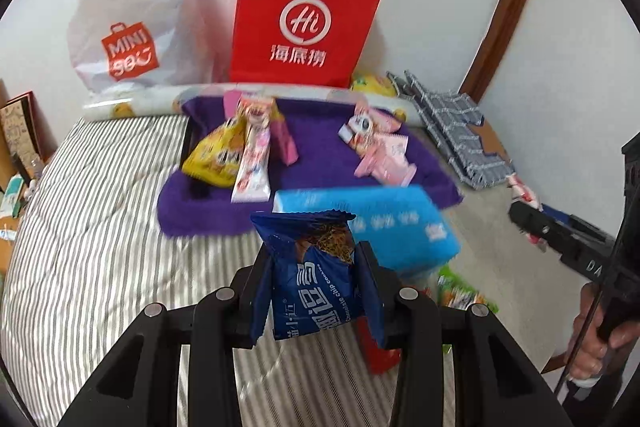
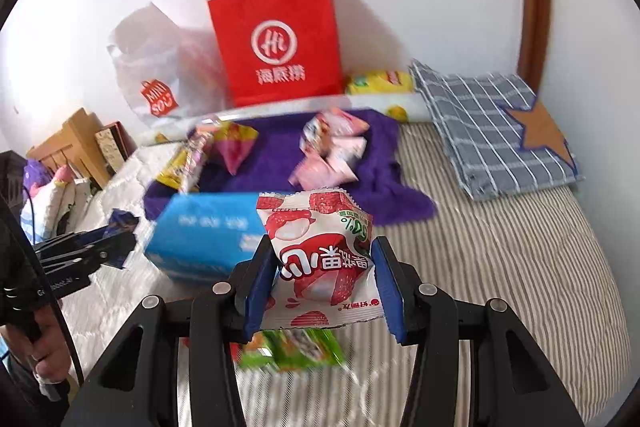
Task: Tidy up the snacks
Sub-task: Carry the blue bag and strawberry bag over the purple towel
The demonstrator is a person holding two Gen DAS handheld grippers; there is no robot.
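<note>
The left gripper (image 1: 312, 283) had its jaws clamped on a dark blue cookie packet (image 1: 310, 267), which stood upright between them, its crimped top edge above the fingertips. The right gripper (image 2: 326, 267) gripped a white and red lychee snack packet (image 2: 320, 259) the same way, jaws pressed against both of its sides. Both packets were held above a bed (image 2: 500, 267) covered in a grey and white striped sheet.

Further up the bed lay a purple cloth (image 1: 312, 143) with two small heaps on it: a yellow bag (image 1: 216, 155) with a long pink and white packet (image 1: 252, 163) on the left side, and a cluster of pale pink packets (image 1: 380, 147) on the right. A light blue box (image 1: 384, 219) (its print too blurred to read) lay just below the cloth, close beyond both grippers. Beneath the right gripper, a green packet (image 2: 292, 349) rested on the sheet; a red wrapper (image 1: 380, 355) showed under the left one.

Against the white wall stood a red paper bag (image 1: 304, 23) with white handles, and beside it on the left a white plastic bag (image 1: 128, 19) with a red logo. A folded grey checked cloth (image 2: 488, 131) with a brown star patch lay at the right of the bed, with a yellow packet (image 2: 380, 83) between it and the red bag. A hand (image 1: 600, 343) gripped the handle of the right gripper at the edge of the left view.
</note>
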